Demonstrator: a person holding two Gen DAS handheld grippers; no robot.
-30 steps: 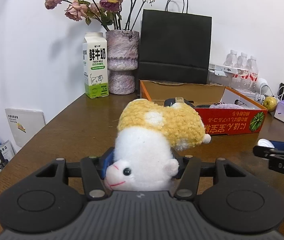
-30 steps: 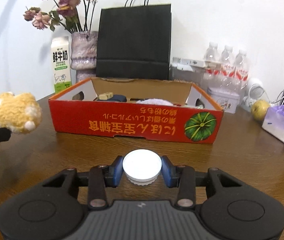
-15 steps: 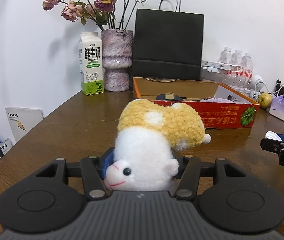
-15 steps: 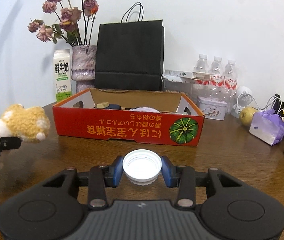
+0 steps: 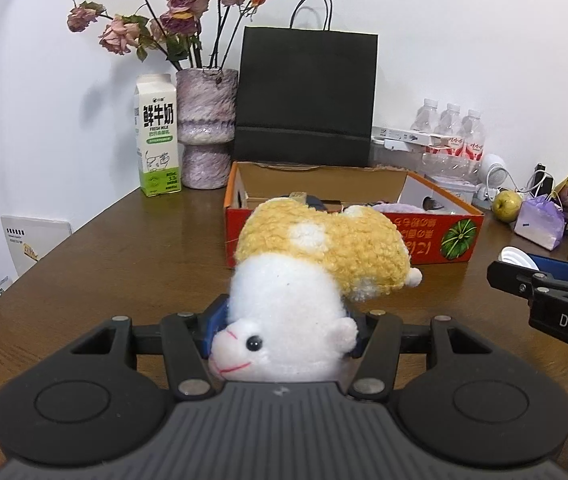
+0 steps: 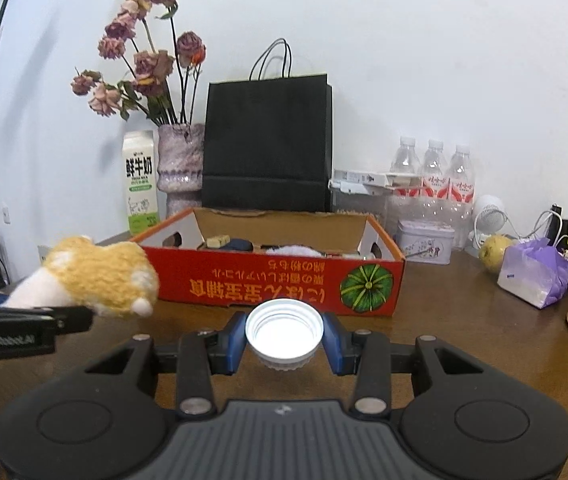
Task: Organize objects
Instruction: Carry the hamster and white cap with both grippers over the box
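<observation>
With the left gripper pinching the plush toy by its head at frame centre and the right gripper clamped on the white cap, the overhanging toy may snag the red box wall, or the cap slip free.

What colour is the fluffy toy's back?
Yellow-orange with a white patch, on the plush toy; clearest in the left wrist view.

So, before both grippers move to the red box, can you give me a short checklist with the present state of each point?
1. Left gripper shut on the plush toy: ok.
2. Right gripper shut on the white cap: ok.
3. Red box open on top: ok.
4. Free space inside the box: cannot tell, several items already lie there.
5. Table between grippers and box free of obstacles: ok.
</observation>
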